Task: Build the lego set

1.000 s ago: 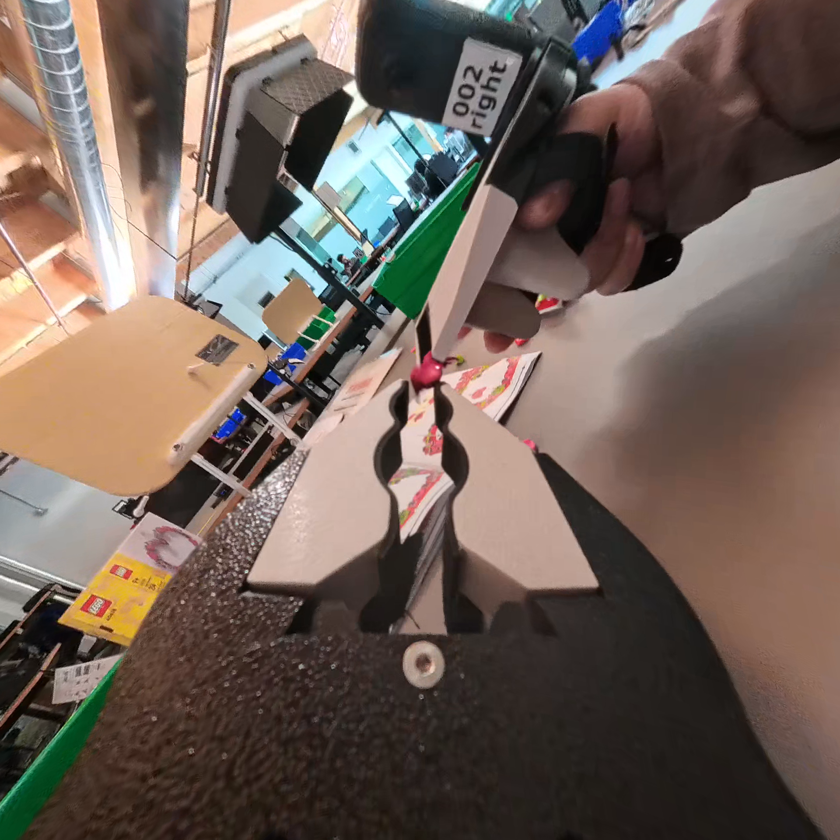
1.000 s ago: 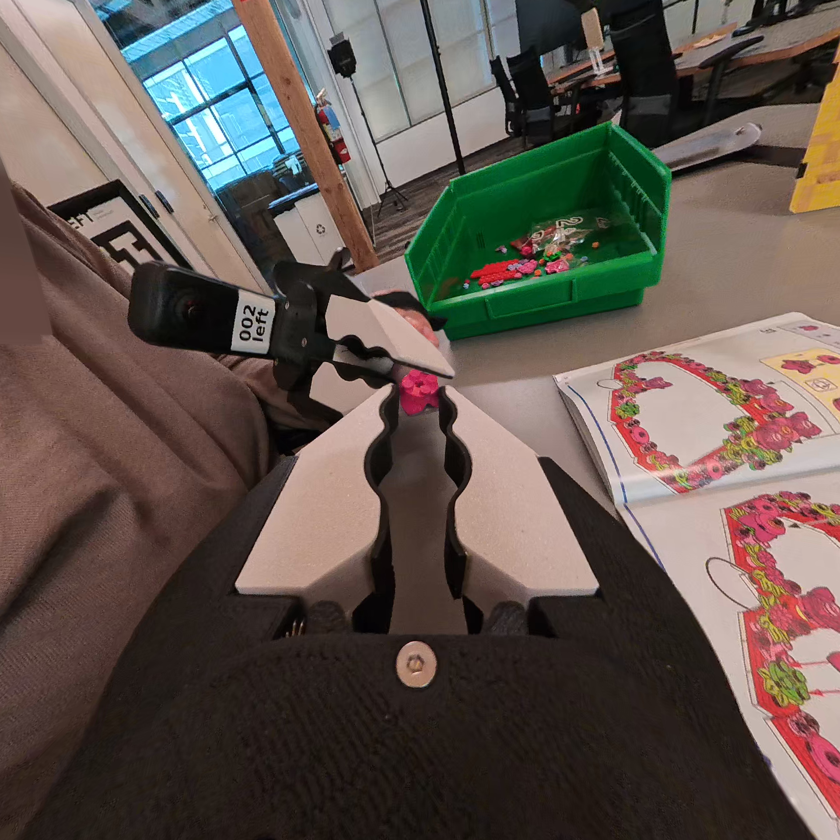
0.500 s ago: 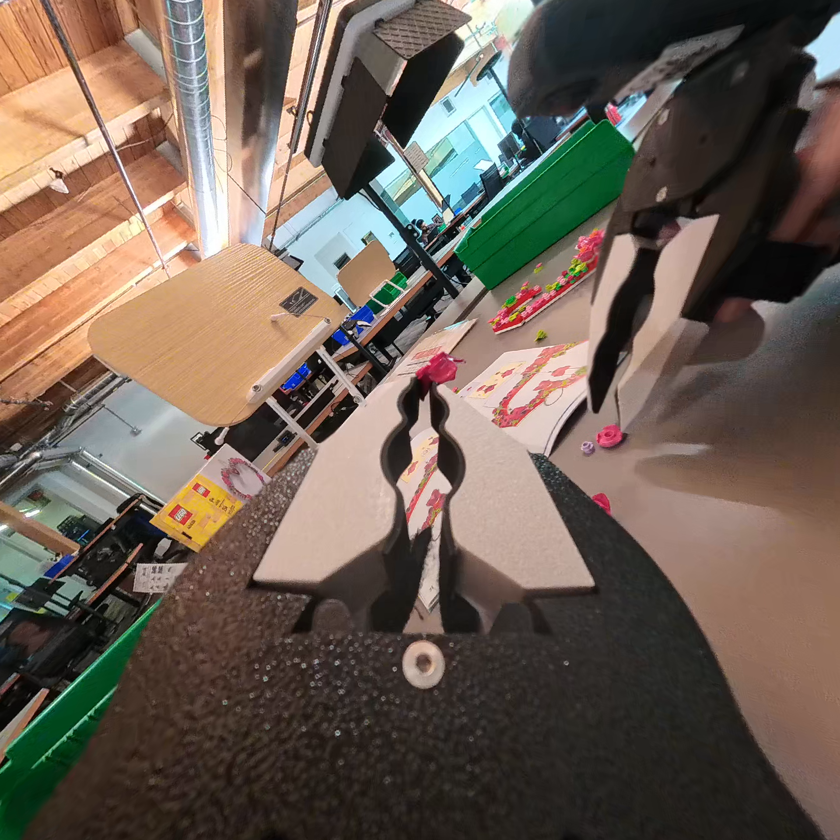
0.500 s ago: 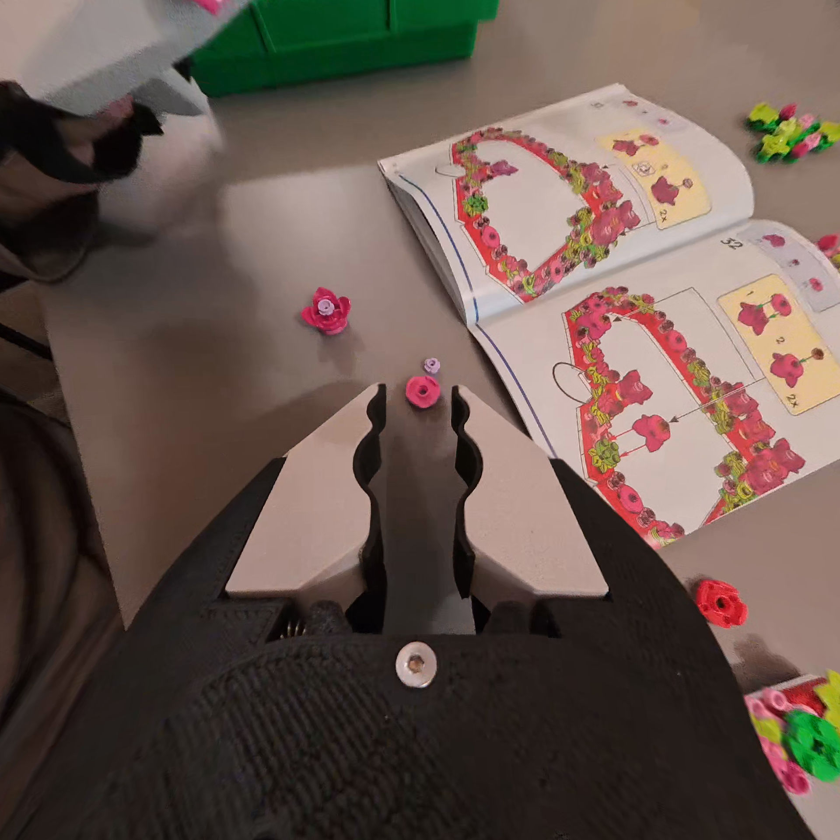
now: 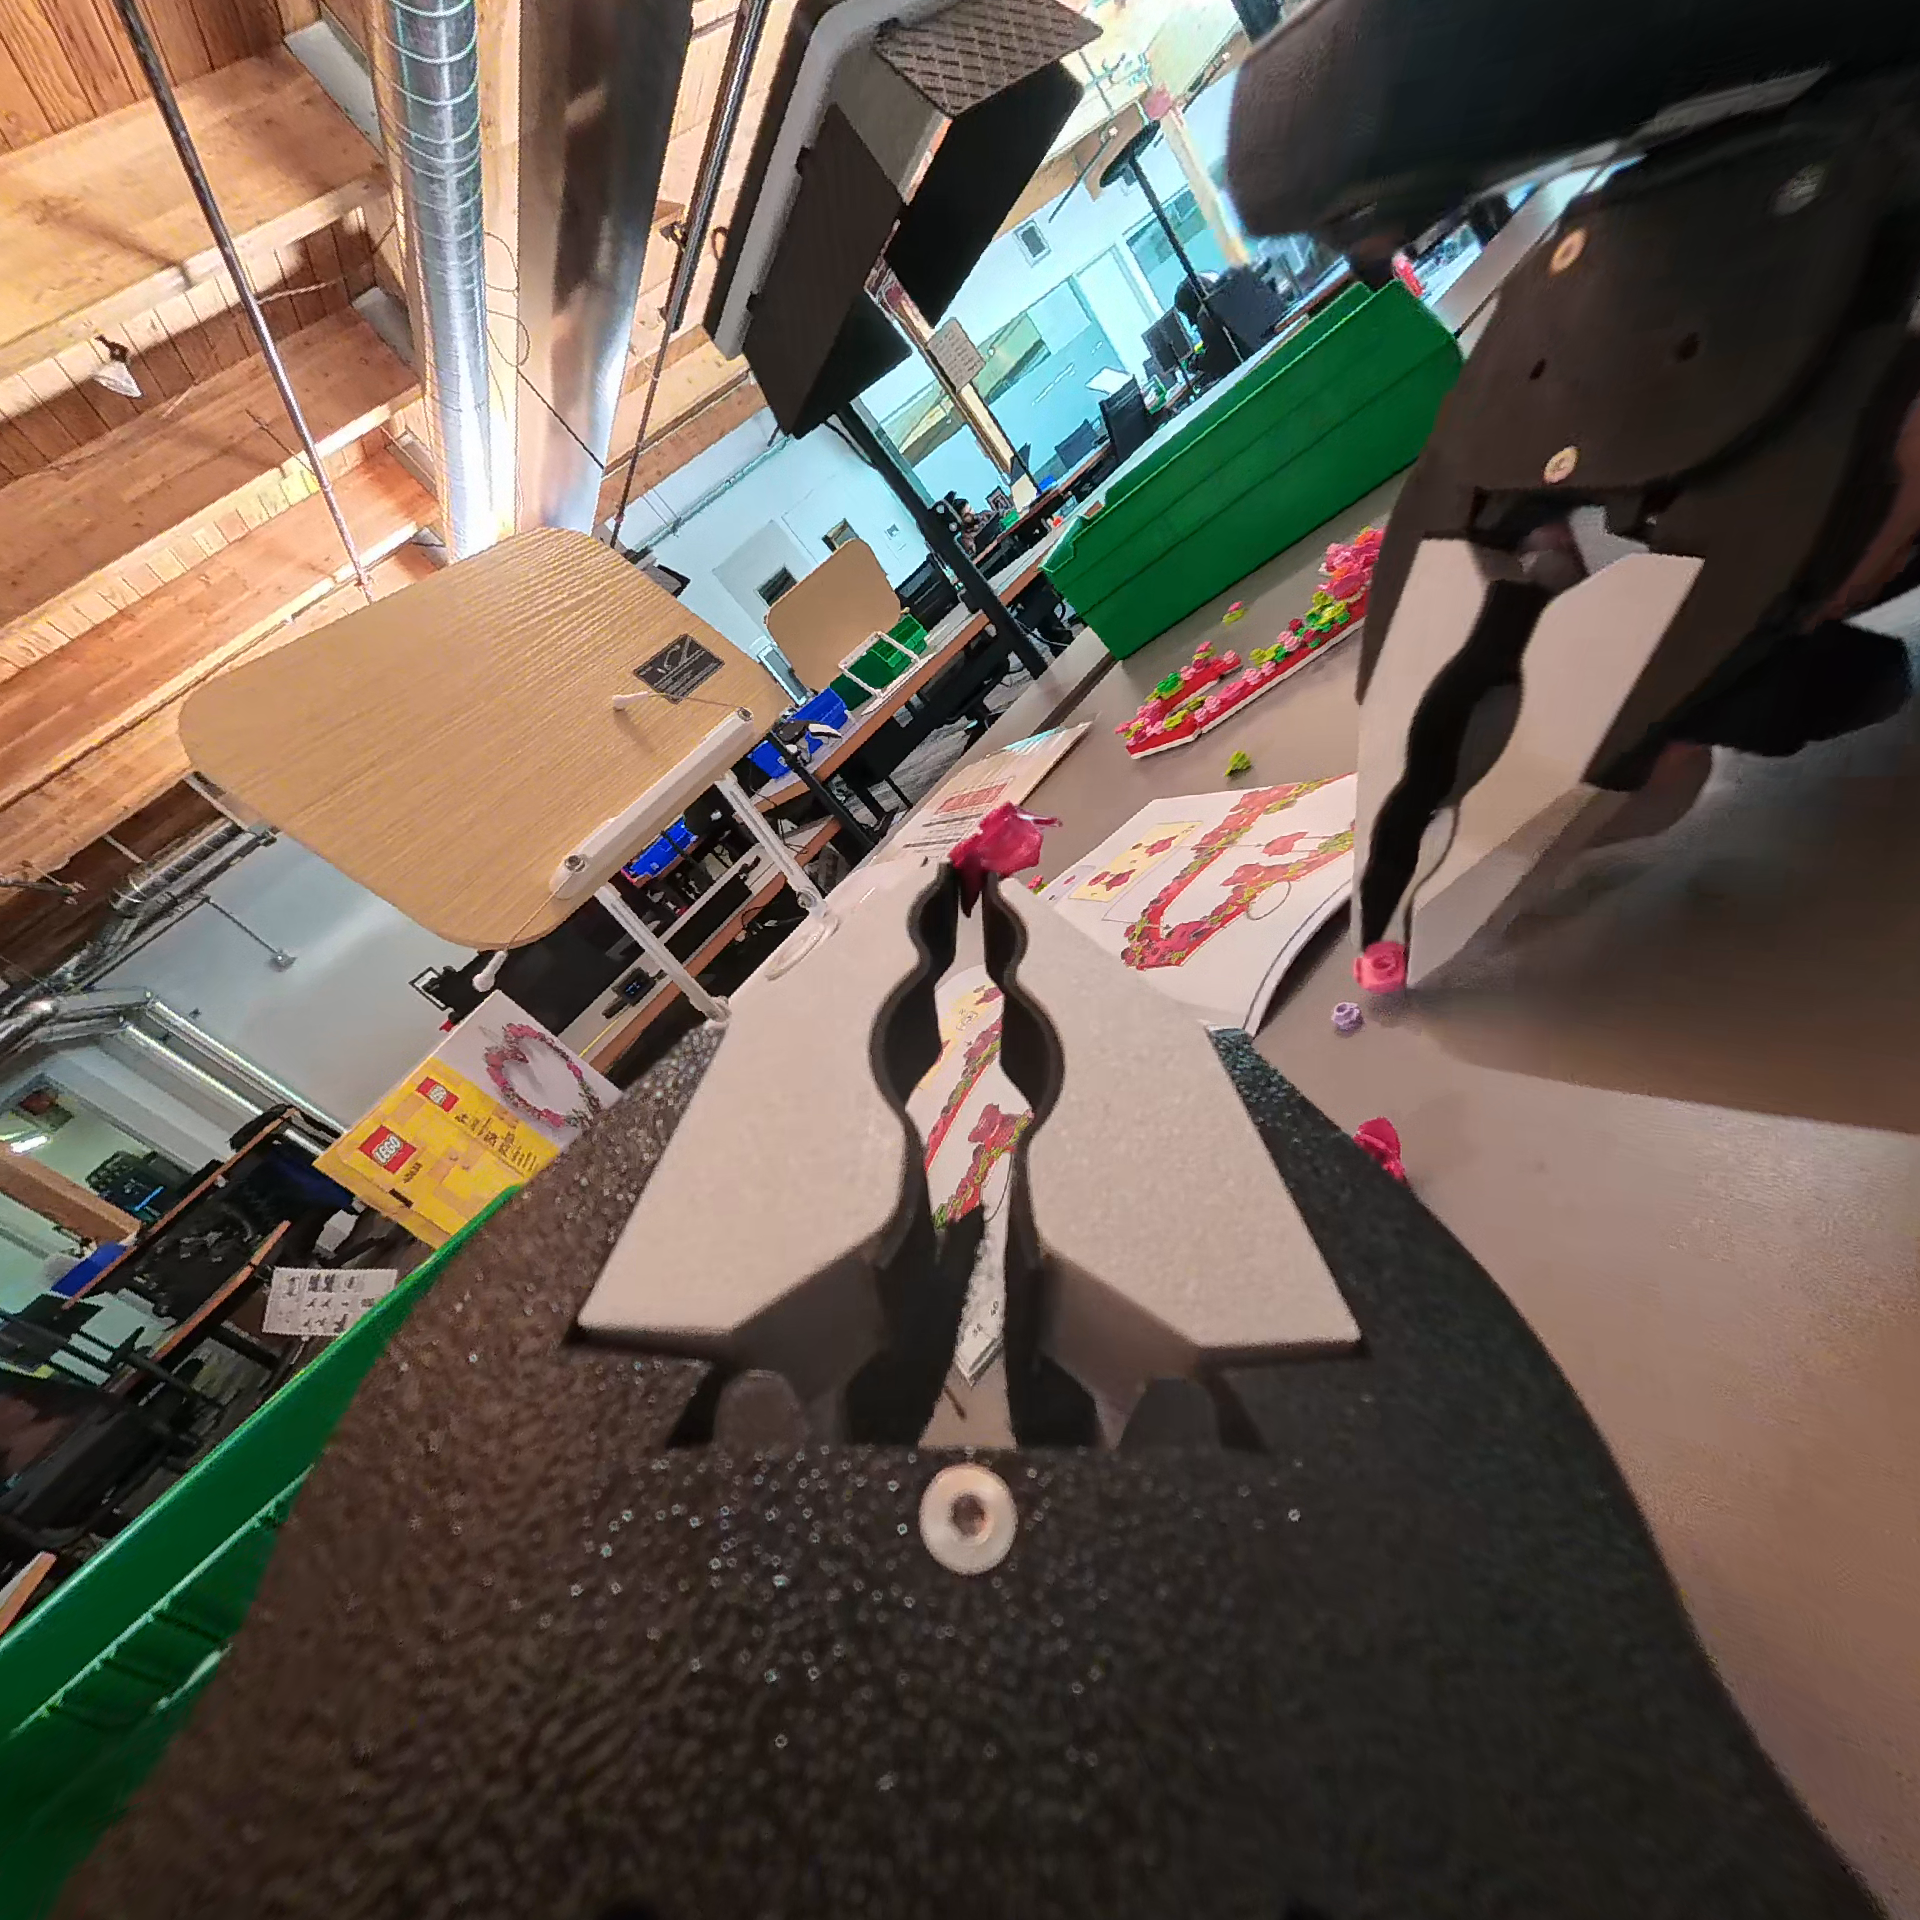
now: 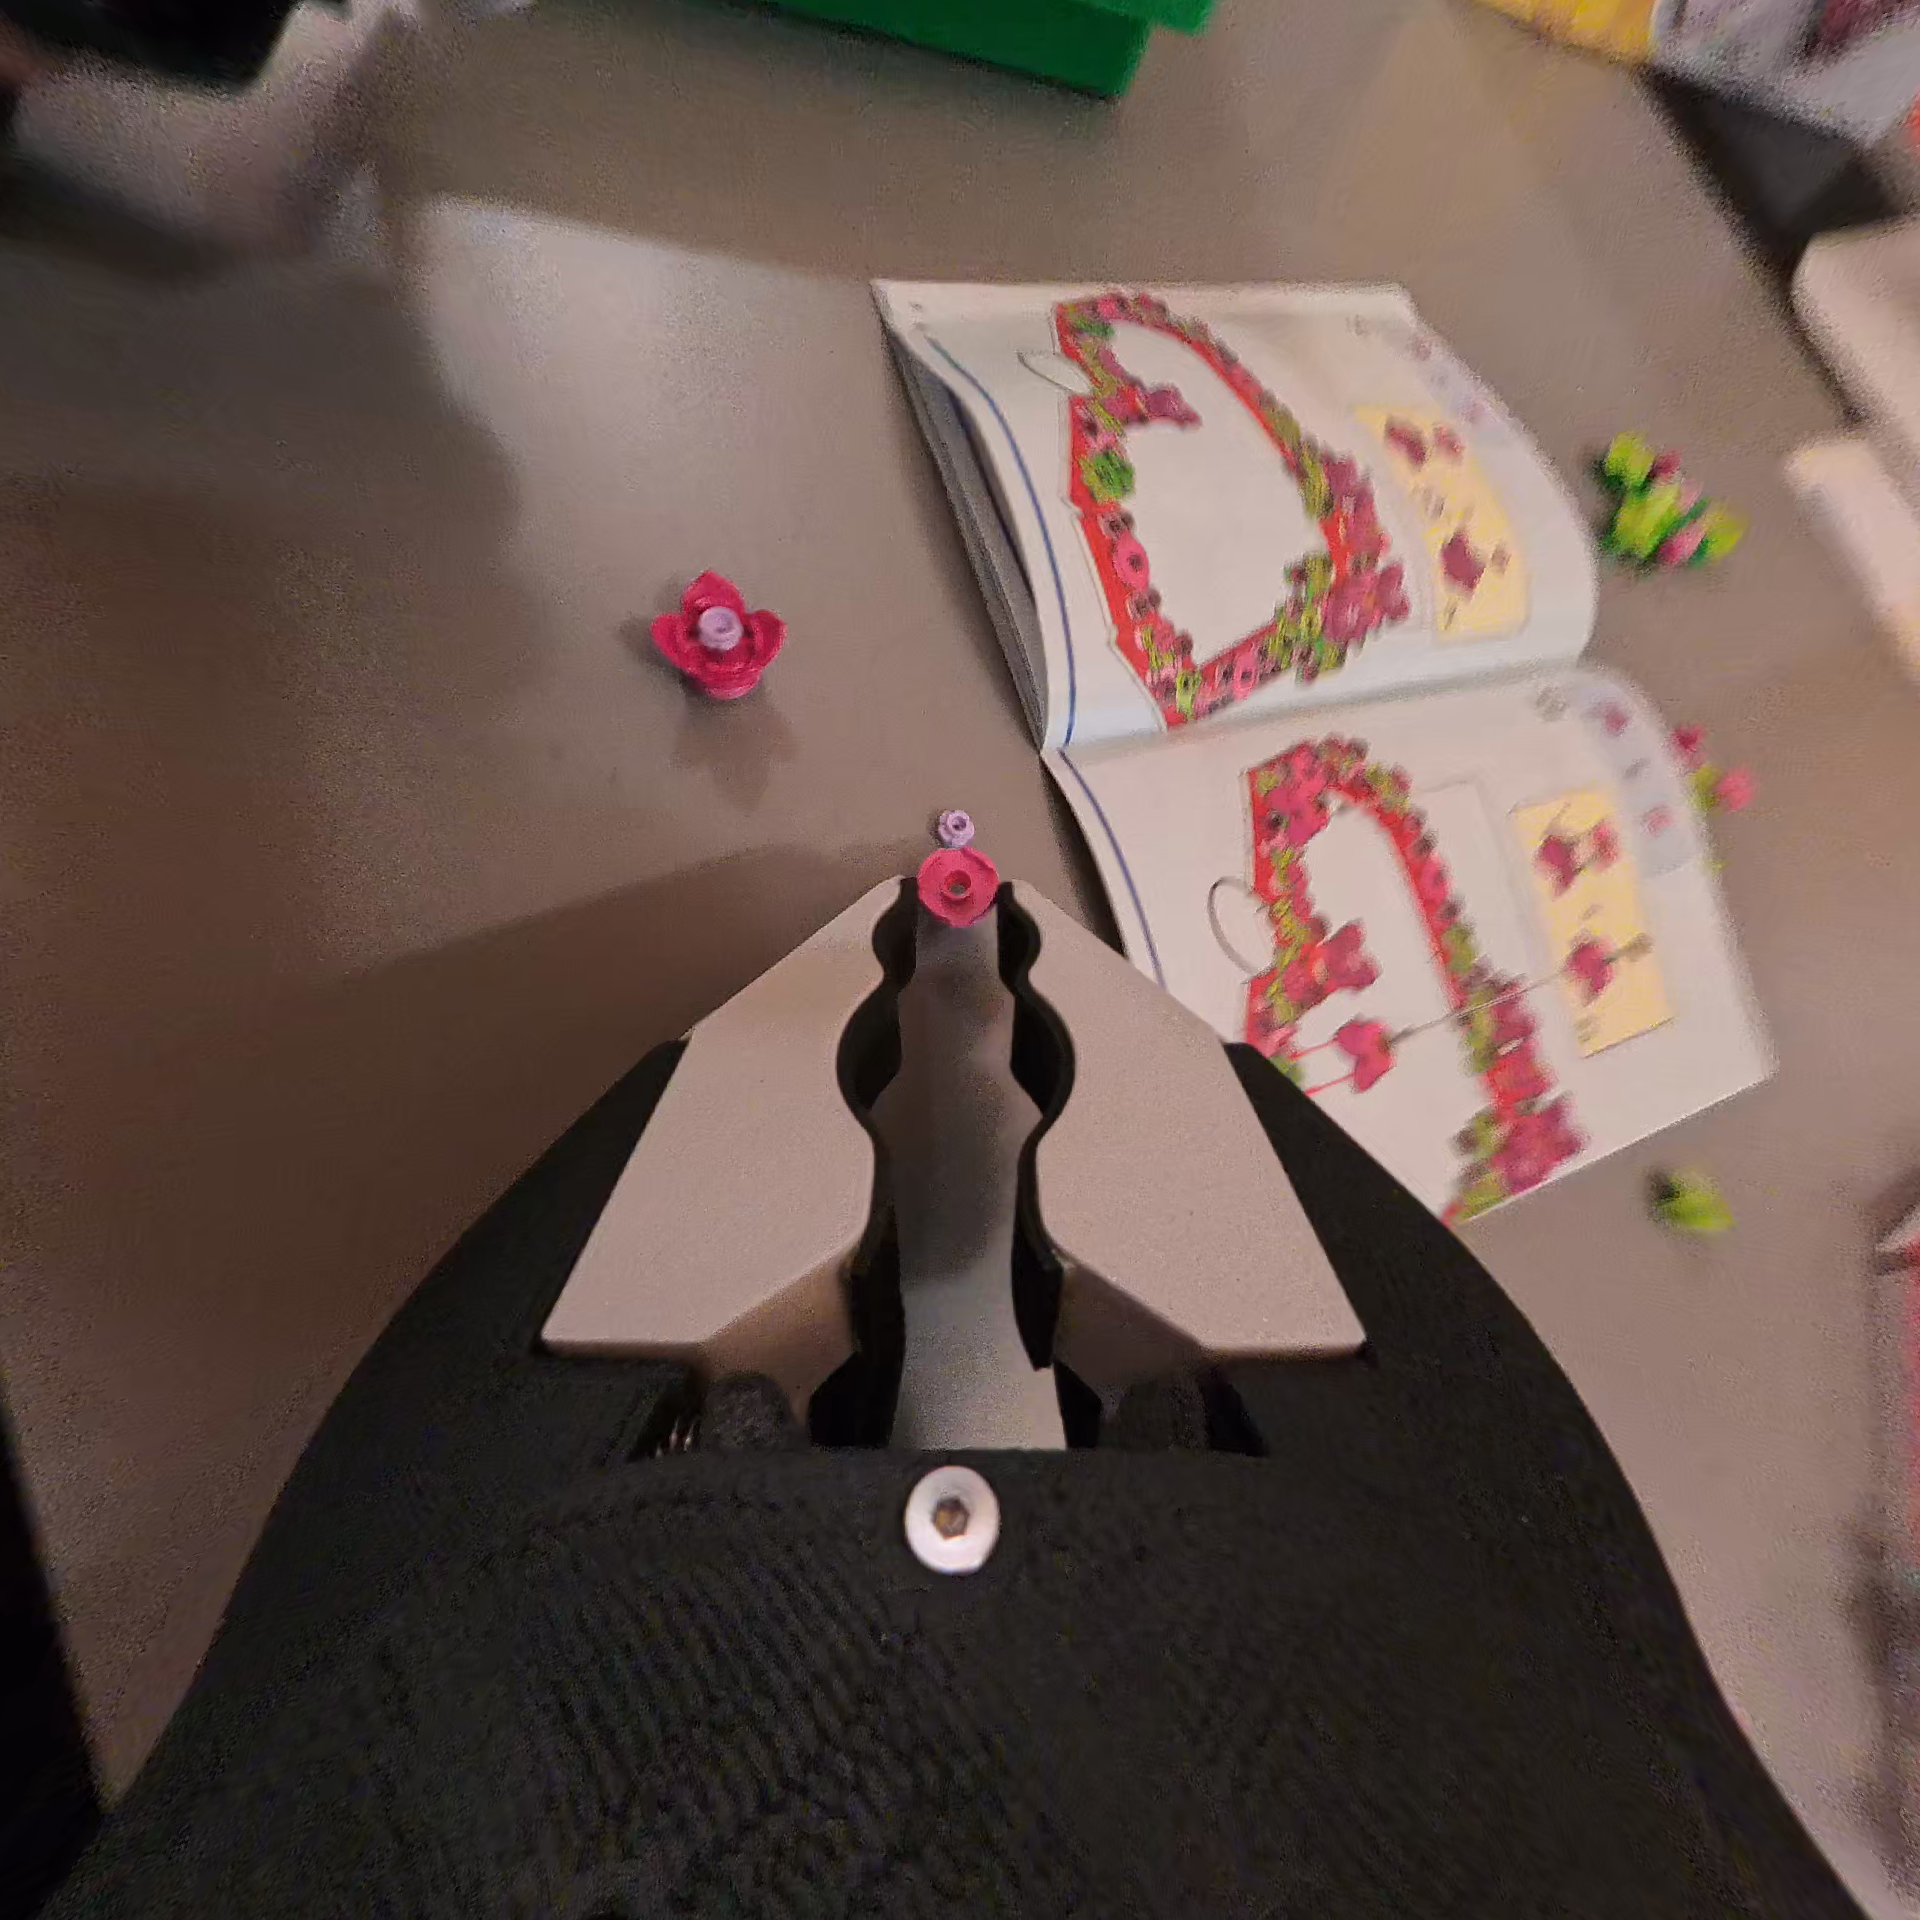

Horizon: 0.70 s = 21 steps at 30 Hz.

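Note:
My left gripper (image 5: 982,883) is shut on a magenta flower piece (image 5: 1000,837), held up above the grey table. My right gripper (image 6: 958,902) points down at the table, and its tips close on a small pink round piece (image 6: 958,883) lying there. This gripper also shows in the left wrist view (image 5: 1387,961), with the pink piece (image 5: 1380,968) at its tips. A tiny lavender stud (image 6: 956,828) lies just beyond the pink piece. A built magenta flower with a lavender centre (image 6: 717,636) stands to the left. The open instruction booklet (image 6: 1247,727) lies to the right.
A partly built red, pink and green frame (image 5: 1226,686) lies beyond the booklet, near a green bin (image 5: 1247,499). Loose green and pink pieces (image 6: 1662,514) and a lime piece (image 6: 1688,1203) lie right of the booklet. A yellow set box (image 5: 447,1132) stands far left.
The two grippers have parted. My right gripper has swung down to the table and narrowed its fingers around the pink round piece. My left gripper still holds the magenta flower piece.

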Available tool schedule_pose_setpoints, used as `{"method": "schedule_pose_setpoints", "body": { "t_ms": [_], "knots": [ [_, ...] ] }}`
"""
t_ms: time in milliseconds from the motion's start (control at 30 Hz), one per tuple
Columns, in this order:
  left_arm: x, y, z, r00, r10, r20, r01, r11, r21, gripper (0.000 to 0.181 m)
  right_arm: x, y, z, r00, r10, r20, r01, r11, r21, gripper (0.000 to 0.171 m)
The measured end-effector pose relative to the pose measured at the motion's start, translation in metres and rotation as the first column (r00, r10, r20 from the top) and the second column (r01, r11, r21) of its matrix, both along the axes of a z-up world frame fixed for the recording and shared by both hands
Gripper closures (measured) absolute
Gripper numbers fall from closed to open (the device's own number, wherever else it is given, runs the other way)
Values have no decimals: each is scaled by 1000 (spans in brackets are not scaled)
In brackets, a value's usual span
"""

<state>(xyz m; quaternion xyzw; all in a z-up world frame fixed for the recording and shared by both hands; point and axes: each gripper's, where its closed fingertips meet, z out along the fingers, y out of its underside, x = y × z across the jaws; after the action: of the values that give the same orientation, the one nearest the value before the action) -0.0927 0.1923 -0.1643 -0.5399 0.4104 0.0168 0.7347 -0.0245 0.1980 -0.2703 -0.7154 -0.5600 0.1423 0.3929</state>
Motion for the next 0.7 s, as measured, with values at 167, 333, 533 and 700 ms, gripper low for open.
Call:
{"method": "schedule_pose_setpoints", "body": {
  "t_ms": [167, 333, 533, 700],
  "knots": [
    [-4, 2, 1, 999, 1, 32, -1, 1000, -16, 179, 7, 1, 11, 859, 156, 487, -409, 783, 469, 158],
    [-4, 3, 1, 999, -4, 40, 5, 1000, -26, 179, 7, -18, 1, 378, 103, 920, -903, 261, 342, 158],
    [-1, 1, -1, 999, -13, 34, 14, 1000, -27, 179, 0, -48, -5, 119, 75, 990, -988, -88, 126, 158],
    [-2, 1, 0, 999, -17, 39, 18, 999, -26, 179, 2, -58, -1, 176, 172, 969, -983, -15, 181, 143]
  ]
}}
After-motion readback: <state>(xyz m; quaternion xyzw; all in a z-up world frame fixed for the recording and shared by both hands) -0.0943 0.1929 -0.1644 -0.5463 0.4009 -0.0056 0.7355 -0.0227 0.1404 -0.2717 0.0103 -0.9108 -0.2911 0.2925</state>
